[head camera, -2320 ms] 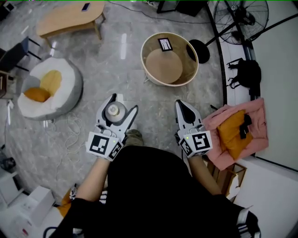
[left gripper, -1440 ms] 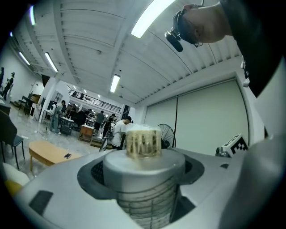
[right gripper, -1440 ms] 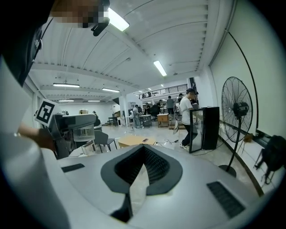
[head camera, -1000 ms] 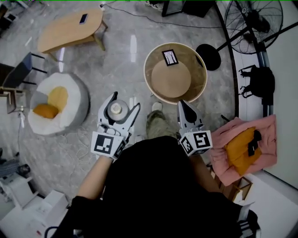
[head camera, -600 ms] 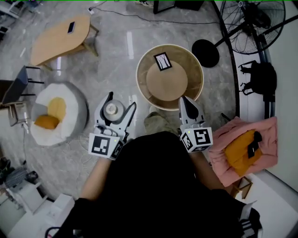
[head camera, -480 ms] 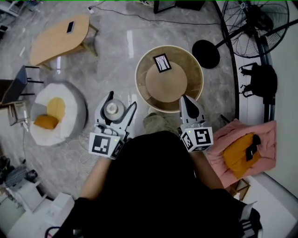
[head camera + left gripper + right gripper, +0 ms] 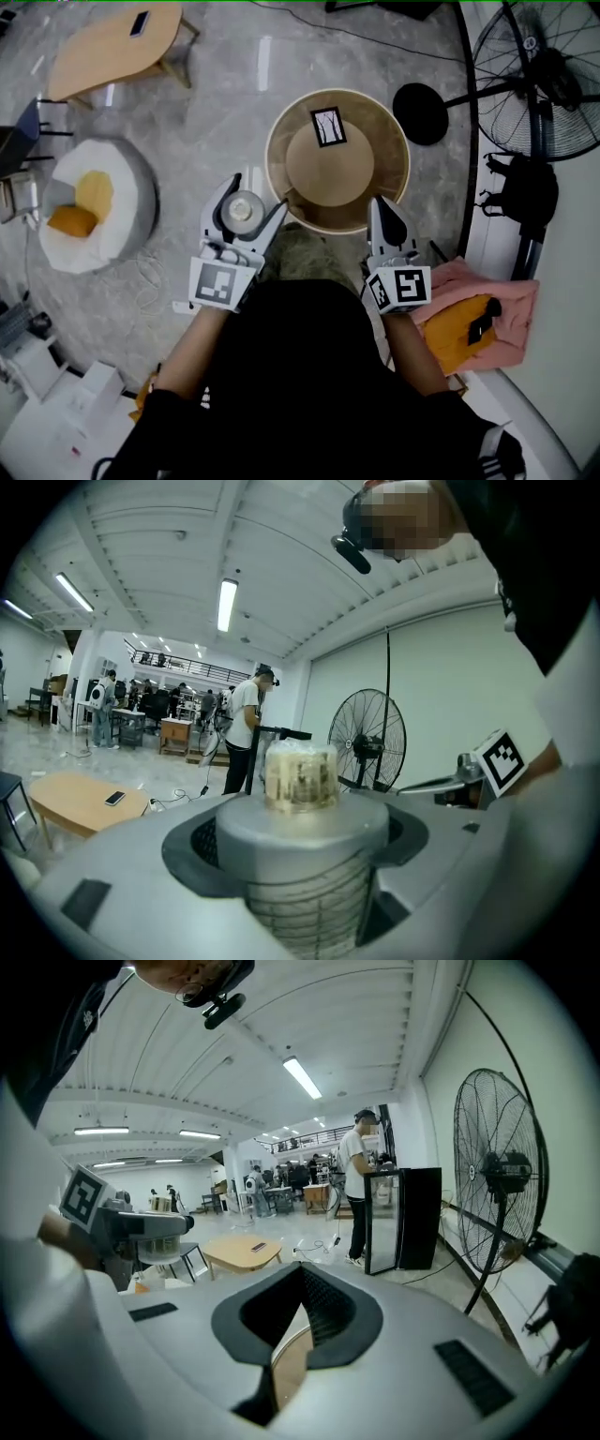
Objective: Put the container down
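The left gripper [image 7: 259, 190] has its jaws spread wide and clamped on the container [image 7: 245, 208], a ribbed jar with a grey lid and a wrapped cap, standing upright between the pads; the right gripper [image 7: 382, 202] is closed to a thin slit with nothing in it. By the look of it the setting-down is not yet done: the jar hangs above the floor, just short of the round rimmed table [image 7: 277, 141] ahead of both pairs of jaws, which seems the likely spot. To do it well, hold the jar upright, carry it over the raised rim rather than into it, lower until the base sits flat, then spread the jaws and draw straight back so the pads do not tip it. A card [image 7: 328, 126] lies on the far part of the top, so the bare near part ahead of the left jaws looks safer. The right jaws sit close to the rim and could knock it. Left of the left jaws are a beanbag [image 7: 127, 183] and a low wooden table [image 7: 103, 52]; right of the right jaws, a fan [image 7: 548, 70] and a pink cloth [image 7: 492, 291]
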`<action>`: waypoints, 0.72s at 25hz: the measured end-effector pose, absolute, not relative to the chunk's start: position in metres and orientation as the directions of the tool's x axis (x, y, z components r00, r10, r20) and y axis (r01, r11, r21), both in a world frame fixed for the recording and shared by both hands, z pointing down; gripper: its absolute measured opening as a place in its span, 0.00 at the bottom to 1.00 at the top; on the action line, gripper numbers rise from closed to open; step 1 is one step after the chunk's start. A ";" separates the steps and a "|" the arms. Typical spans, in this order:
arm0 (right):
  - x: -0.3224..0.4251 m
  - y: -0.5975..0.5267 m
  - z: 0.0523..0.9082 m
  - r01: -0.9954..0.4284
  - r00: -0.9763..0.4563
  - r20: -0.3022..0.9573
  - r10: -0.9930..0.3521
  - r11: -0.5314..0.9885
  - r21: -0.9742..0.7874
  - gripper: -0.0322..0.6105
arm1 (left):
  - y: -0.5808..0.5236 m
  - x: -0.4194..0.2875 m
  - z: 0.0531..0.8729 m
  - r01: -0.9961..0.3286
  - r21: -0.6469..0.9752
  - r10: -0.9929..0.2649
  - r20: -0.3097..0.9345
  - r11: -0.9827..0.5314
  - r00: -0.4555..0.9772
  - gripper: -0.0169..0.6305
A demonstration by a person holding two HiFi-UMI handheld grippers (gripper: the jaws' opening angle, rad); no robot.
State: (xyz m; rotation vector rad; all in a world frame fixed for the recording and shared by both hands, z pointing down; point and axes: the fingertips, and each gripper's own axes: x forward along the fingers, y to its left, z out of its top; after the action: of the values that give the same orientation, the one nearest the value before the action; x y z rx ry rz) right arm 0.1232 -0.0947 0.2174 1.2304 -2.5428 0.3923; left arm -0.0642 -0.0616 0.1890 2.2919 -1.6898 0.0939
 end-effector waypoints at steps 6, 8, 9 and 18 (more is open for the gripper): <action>0.091 -0.123 0.288 -0.775 -0.591 0.455 -0.667 0.625 -0.090 0.08 | -0.107 -0.078 0.313 -0.934 0.193 -0.884 0.311 -0.302 0.350 0.57; 0.082 -0.136 0.312 -0.779 -0.586 0.463 -0.665 0.620 -0.095 0.08 | -0.133 -0.081 0.348 -0.932 0.182 -0.878 0.317 -0.314 0.357 0.57; 0.077 -0.142 0.326 -0.782 -0.582 0.469 -0.664 0.615 -0.101 0.08 | -0.144 -0.081 0.366 -0.929 0.159 -0.876 0.311 -0.335 0.369 0.57; 0.053 -0.188 0.485 -0.815 -0.541 0.517 -0.663 0.566 -0.127 0.08 | -0.215 -0.067 0.524 -0.881 0.109 -0.830 0.301 -0.460 0.470 0.57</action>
State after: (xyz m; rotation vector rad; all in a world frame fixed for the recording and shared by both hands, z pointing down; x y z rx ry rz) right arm 0.0526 -0.1876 0.4847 1.1948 -2.3881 0.4987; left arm -0.0666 -0.2154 0.5237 2.4709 -1.4694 0.2998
